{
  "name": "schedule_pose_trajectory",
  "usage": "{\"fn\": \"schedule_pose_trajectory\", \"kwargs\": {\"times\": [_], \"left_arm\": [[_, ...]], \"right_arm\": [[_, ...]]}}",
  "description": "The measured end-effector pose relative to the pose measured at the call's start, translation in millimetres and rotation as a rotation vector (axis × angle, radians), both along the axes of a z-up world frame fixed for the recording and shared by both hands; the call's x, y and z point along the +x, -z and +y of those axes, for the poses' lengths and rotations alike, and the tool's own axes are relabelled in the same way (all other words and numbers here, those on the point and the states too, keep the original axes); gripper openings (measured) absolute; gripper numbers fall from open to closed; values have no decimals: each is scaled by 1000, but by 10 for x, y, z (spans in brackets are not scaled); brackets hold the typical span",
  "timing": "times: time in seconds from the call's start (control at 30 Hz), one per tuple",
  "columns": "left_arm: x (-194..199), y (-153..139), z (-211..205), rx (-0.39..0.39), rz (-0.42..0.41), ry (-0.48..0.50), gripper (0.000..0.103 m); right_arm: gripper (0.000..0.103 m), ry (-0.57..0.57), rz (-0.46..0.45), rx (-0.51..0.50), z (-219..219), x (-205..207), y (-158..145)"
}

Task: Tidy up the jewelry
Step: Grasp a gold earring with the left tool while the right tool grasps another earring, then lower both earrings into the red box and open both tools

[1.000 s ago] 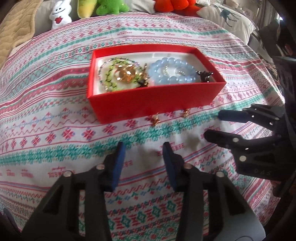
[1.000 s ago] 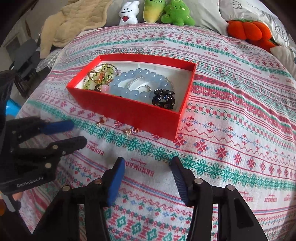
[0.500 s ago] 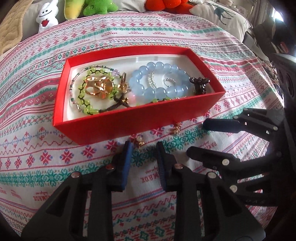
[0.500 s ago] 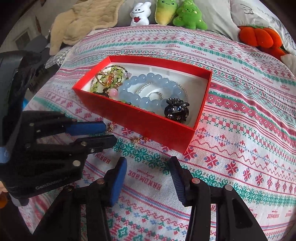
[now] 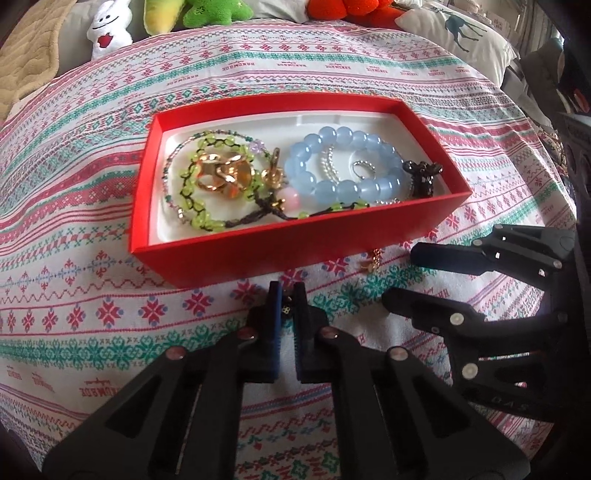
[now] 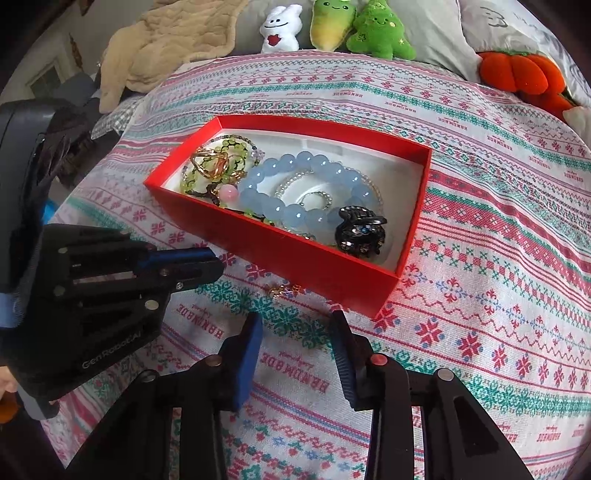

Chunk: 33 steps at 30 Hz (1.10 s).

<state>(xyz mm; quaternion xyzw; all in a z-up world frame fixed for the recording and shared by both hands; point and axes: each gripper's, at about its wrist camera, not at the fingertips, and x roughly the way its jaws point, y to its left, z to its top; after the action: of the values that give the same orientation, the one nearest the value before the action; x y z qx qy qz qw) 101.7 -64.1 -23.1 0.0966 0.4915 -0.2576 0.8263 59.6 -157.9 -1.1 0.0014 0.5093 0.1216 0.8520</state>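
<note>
A red box (image 5: 236,258) (image 6: 317,264) on the patterned cloth holds a blue bead bracelet (image 5: 343,168) (image 6: 295,184), a green bead bracelet with gold pieces (image 5: 218,177) (image 6: 214,166) and a black hair claw (image 5: 421,177) (image 6: 360,230). My left gripper (image 5: 287,291) (image 6: 218,264) is shut on a small gold earring (image 5: 285,312) just in front of the box. A second gold earring (image 5: 373,258) (image 6: 284,291) lies on the cloth by the box front. My right gripper (image 6: 295,325) (image 5: 402,273) is open and empty, close behind that earring.
Plush toys stand at the far edge: white (image 6: 279,27), green (image 6: 380,35) and orange (image 6: 524,74). A beige blanket (image 6: 166,40) lies far left. A pillow (image 5: 458,33) lies far right. The box blocks the way ahead of both grippers.
My left gripper moved forward to the box front and closed on the left earring. My right gripper moved closer to the box and stayed open.
</note>
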Motion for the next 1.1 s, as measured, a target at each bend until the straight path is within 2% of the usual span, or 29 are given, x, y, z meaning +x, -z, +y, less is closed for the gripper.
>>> {"fn": "schedule_pose_trajectory", "kwargs": {"times": [0.17,0.37,0.6,0.7,1.1], "left_arm": [[-18,-36,145,11,0,-18,7],[-49,-28,304,10,12,-29,7],[-67,-13,375,9,28,-39,7],[-77,-14,383,8,31,-44,7],[-151,-92,516,-16,50,-87,7]], "right_arm": [[38,4,1,-12,117,50,31],[36,61,-6,-25,216,111,65],[13,121,-22,-72,237,131,82],[9,120,-21,-62,210,121,76],[9,143,2,20,-46,-84,-113]]}}
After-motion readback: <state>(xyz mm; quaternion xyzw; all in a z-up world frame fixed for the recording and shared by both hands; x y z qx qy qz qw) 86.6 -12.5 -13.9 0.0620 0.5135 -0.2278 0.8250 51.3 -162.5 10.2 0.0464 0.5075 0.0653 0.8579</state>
